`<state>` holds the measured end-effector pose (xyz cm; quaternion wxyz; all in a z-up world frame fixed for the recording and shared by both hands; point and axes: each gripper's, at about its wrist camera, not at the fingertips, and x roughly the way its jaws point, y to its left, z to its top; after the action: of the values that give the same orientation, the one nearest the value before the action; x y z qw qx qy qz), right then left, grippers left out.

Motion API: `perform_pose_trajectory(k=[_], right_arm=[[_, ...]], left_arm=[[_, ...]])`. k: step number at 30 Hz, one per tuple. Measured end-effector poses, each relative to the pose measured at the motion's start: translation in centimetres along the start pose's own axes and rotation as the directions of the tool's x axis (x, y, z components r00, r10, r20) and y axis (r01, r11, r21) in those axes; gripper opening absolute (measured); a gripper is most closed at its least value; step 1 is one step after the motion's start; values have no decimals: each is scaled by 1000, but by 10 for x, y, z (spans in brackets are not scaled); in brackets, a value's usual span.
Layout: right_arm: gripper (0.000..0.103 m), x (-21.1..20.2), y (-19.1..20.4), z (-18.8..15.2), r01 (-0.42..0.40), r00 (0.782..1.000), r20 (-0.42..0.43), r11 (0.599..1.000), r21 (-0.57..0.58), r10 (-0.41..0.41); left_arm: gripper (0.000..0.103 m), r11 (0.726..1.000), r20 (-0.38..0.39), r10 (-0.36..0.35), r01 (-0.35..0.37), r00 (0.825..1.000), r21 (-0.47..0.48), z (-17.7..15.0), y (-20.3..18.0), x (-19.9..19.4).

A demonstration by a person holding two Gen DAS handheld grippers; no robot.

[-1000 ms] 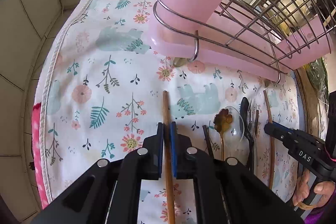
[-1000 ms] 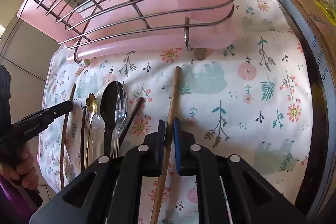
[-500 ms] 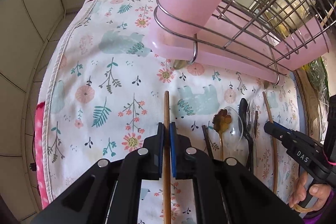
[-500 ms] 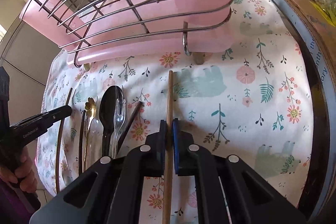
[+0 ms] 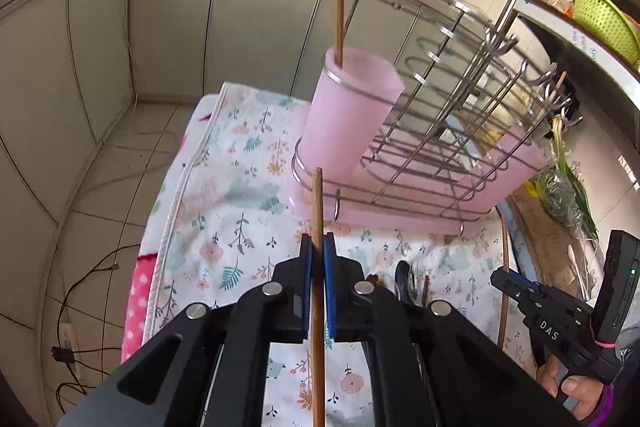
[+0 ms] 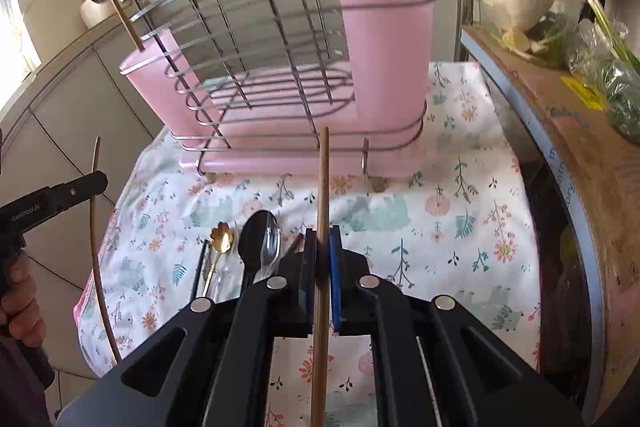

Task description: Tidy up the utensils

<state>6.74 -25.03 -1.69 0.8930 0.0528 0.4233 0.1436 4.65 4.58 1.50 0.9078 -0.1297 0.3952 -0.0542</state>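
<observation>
Bright daylight, window glare at far left edge of right wrist view. Strong fisheye bending, dark vignette corners. Wire rack [image 6: 256, 39] glints. Centre sharp, edges slightly soft, shadows soft.

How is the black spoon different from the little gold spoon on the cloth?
The black spoon is dark with a big smooth oval bowl; the gold spoon is shiny yellow with a small flower-shaped bowl. Both lie side by side on the flowery cloth, bowls toward the rack.

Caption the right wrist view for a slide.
Right gripper shut on a wooden chopstick, facing the pink utensil cup that already holds one.
</observation>
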Motion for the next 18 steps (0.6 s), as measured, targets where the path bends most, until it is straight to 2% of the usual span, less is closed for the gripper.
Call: perform_pose_trajectory(k=[5, 10, 18], right_arm=[[6, -8, 14, 7, 40, 998, 47, 999, -30, -38], [6, -16, 21, 12, 71, 995, 74, 997, -37, -68], [6, -37, 27, 21, 69, 989, 138, 996, -51, -62]], left_arm=[[5, 1000, 90, -26, 25, 996, 12, 10, -7, -24], [5, 1000, 128, -28, 26, 991, 17, 15, -13, -38], [5, 999, 205, -30, 27, 978, 20, 24, -19, -71]])
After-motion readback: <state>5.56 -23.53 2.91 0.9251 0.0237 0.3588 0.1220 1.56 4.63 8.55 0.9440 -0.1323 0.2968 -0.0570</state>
